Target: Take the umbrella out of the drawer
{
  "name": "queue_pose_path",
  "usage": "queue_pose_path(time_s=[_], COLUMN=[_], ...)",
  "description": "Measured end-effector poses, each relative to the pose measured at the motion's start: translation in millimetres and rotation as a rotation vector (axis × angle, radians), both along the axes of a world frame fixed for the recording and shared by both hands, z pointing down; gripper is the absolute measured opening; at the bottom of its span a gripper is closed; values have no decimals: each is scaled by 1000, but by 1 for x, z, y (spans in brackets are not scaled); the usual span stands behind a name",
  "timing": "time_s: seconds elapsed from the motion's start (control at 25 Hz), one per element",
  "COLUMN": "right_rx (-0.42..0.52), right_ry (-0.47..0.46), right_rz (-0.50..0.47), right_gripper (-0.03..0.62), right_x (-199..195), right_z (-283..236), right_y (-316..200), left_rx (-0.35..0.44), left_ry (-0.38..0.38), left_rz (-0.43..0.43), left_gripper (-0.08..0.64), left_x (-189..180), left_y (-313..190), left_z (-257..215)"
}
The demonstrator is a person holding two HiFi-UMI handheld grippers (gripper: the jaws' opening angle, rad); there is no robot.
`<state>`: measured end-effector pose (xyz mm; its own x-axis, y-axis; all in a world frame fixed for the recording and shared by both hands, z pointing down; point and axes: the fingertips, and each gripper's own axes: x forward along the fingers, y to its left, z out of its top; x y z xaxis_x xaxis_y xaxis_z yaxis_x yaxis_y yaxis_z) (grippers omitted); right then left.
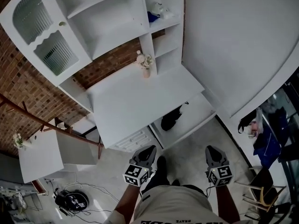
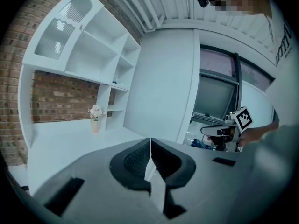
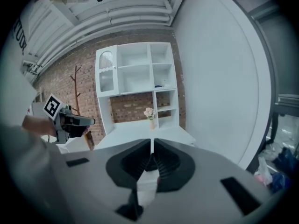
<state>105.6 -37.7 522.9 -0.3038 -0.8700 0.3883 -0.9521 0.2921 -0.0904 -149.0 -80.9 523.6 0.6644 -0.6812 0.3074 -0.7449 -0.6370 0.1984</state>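
Two claws, both empty.

- Left claw [image 1: 148,150]: jaws pressed together with nothing between them. It is held low in front of the person's body and aims toward the desk.
- Right claw [image 1: 211,149]: jaws likewise together, nothing held. It sits level with the left claw and out to the other side.
- Judgement: both are closed because no grasp is due yet. Both are well apart from the target, so the reach proper is not yet made.

One umbrella [image 1: 171,118]: black and folded, lying in the drawer toward its left end, with a thin strap trailing toward the back. It is untouched.

One drawer [image 1: 200,110]: white, pulled out from under the worktop, so its contents lie open from above. Probably no opening step remains. It lies ahead of the claws, roughly between their lines.

One worktop [image 1: 135,101]: white and nearly bare. Its front edge overhangs the drawer's rear.

One vase of flowers [image 1: 145,63]: upright at the back of the worktop beside a shelf divider. It is well apart from the drawer and unlikely to be disturbed.

One shelf unit [image 1: 107,22]: white, rising behind the worktop.

Next step, as judged: one claw opens, descends into the drawer and closes across the umbrella's body.
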Motion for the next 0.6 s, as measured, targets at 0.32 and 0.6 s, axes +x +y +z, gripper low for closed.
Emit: queue_pose_path(time_s=[0.32, 0.6], right_rx=[-7, -27], right_ry=[39, 59], right_rz=[97, 117], right_gripper=[37, 37], right_x=[7, -6], right_z=[-1, 8], right_y=[-37, -71], left_rx=[49, 48], left_ry=[-31, -57], left_rz=[112, 187], left_gripper=[26, 26], left_x=[1, -7], left_y=[-56, -100], left_z=[11, 38])
